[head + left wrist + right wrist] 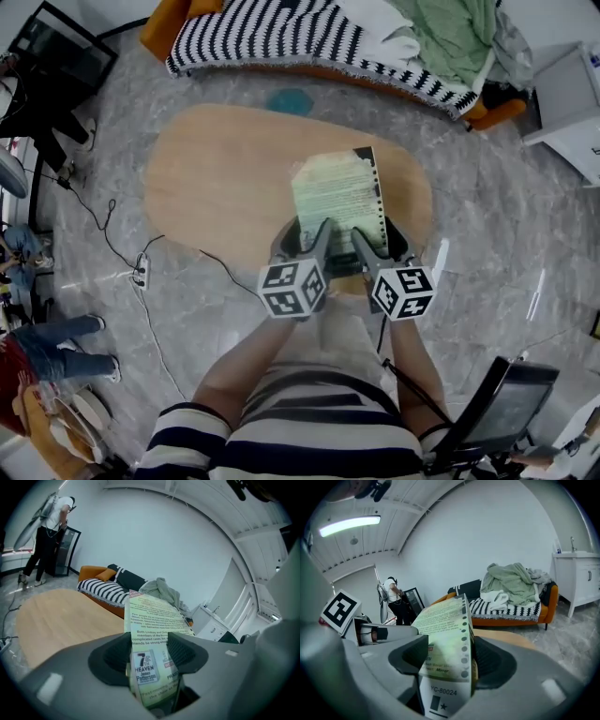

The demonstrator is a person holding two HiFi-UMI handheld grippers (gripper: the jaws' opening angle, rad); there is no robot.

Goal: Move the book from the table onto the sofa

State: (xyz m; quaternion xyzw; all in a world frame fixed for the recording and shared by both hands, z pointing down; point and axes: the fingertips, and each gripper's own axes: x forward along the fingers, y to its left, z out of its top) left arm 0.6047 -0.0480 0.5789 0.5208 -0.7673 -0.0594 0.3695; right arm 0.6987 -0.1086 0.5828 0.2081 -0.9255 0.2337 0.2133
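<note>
In the head view, both grippers hold the book (339, 197) by its near end, the left gripper (305, 239) on the near left corner and the right gripper (380, 242) on the near right corner. The book hangs over the near edge of the wooden table (216, 178), toward its right end. The sofa (159, 28) lies beyond the table's far edge, draped with a striped blanket (272, 33) and a green cloth (450, 37).

In the left gripper view, the jaws are clamped on the book (152, 620), one pad on each cover (the back cover, with its print, faces up). The tabletop (61, 616) lies below it, and the sofa (91, 571) is past the far edge. A person (49, 536) stands at the back wall.

In the right gripper view, the jaws stand wide but press on both sides of the book (445, 634), near its dotted edge. The left gripper's marker cube (340, 610) shows beside it, and the sofa (548, 597) is behind.
</note>
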